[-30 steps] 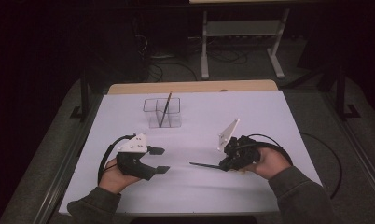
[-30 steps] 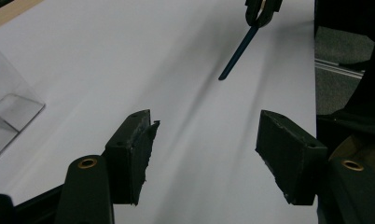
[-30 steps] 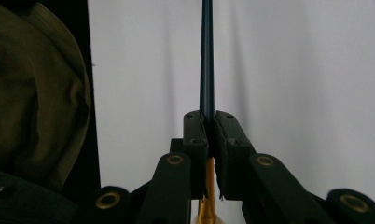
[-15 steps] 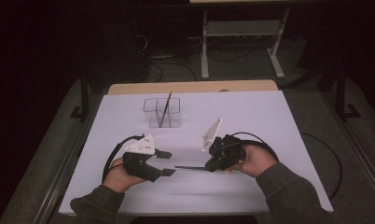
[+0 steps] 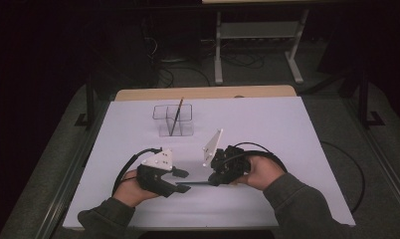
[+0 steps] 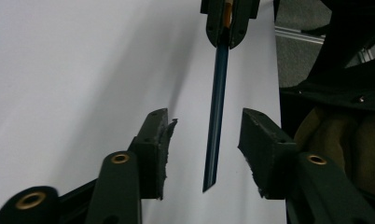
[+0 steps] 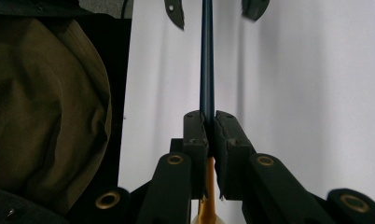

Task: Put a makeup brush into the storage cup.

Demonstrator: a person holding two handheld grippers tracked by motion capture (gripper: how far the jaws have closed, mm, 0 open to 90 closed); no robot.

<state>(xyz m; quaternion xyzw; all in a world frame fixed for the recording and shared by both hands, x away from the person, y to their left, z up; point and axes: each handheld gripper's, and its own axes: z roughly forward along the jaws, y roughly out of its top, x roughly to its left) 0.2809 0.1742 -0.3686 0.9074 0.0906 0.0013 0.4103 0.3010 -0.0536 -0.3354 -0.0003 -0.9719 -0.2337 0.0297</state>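
Dim room, one white worktop (image 5: 297, 129) | one clear divided holder (image 5: 174, 119) near far edge, one pencil (image 5: 176, 115) in it | two grippers near front edge: right gripper (image 7: 208, 133) clamps one blue pencil (image 6: 217, 107); left gripper (image 6: 204, 149) half-wide, closing, pencil tip between untouched.

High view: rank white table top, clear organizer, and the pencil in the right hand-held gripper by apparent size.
1. White table top, largest by far.
2. Clear organizer.
3. Pencil, thin and partly hidden by the right hand-held gripper. It lies nearer the camera than the organizer, so ranks two and three are unsure.
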